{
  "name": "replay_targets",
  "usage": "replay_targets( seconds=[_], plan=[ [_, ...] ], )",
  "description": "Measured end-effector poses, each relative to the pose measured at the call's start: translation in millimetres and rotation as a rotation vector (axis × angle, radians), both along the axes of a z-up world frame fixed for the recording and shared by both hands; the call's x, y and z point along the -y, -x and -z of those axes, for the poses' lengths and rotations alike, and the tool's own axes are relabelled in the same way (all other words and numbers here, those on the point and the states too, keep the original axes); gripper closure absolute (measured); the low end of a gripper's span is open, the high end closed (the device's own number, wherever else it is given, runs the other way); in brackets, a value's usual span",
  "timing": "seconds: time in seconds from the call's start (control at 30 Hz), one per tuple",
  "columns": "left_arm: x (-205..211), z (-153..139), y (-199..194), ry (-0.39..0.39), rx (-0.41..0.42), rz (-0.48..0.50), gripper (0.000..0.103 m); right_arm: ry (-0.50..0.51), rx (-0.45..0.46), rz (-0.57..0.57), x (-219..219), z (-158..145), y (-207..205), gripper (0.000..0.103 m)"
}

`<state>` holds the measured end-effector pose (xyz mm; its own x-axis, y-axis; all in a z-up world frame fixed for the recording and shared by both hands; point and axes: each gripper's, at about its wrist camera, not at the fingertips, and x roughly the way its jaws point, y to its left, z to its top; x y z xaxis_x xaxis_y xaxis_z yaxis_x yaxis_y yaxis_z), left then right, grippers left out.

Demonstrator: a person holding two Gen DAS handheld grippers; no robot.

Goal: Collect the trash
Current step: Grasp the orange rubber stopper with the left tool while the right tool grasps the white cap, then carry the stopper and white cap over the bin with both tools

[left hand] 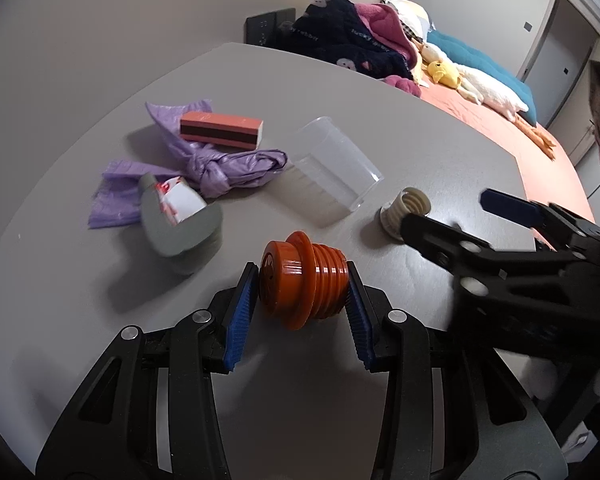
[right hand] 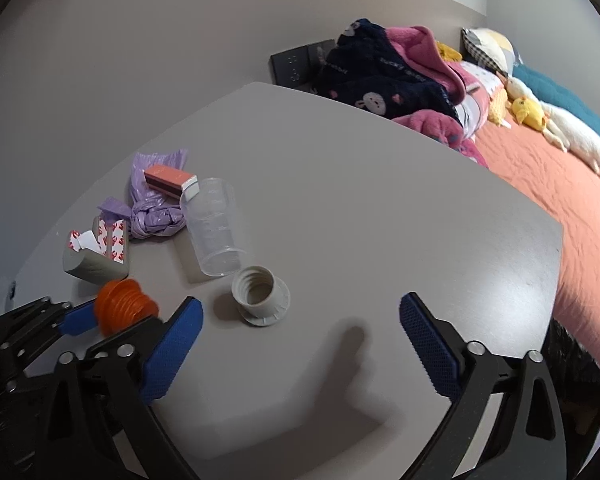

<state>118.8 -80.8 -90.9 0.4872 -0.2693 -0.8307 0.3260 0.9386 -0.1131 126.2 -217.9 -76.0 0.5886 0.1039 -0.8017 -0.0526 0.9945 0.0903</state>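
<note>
My left gripper (left hand: pixel 302 304) is shut on an orange threaded plastic plug (left hand: pixel 300 280), held just above the grey table (left hand: pixel 440 136); the plug shows in the right wrist view (right hand: pixel 124 306) too. My right gripper (right hand: pixel 300 340) is open and empty, just short of a grey threaded ring (right hand: pixel 260 294) standing on the table, also seen from the left (left hand: pixel 404 208). On the left lie a clear plastic cup (right hand: pixel 216 226) on its side, a knotted purple bag (right hand: pixel 156 212), an orange box (right hand: pixel 170 180) and a grey tape roll (right hand: pixel 96 254).
A bed with an orange cover (right hand: pixel 560 196), piled clothes (right hand: pixel 388 76) and plush toys (right hand: pixel 556 128) runs along the table's far and right edge. A grey wall (right hand: pixel 140 60) stands behind the table.
</note>
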Motion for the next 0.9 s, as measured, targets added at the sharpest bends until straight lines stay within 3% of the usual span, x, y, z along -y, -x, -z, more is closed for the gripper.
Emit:
replay_targets(
  seconds=[0.13, 0.3, 0.9],
  plan=[
    [-5, 1, 3, -0.004, -0.004, -0.010, 0.061, 0.032, 0.000, -0.009, -8, 5, -6, 0.023],
    [-9, 0, 5, -0.002, -0.003, -0.018, 0.061, -0.010, -0.016, -0.092, -13, 11, -9, 0.071],
    [12, -19, 23, 0.020, 0.031, 0.022, 0.061, -0.087, 0.028, -0.025, 24, -26, 26, 0.071]
  ],
)
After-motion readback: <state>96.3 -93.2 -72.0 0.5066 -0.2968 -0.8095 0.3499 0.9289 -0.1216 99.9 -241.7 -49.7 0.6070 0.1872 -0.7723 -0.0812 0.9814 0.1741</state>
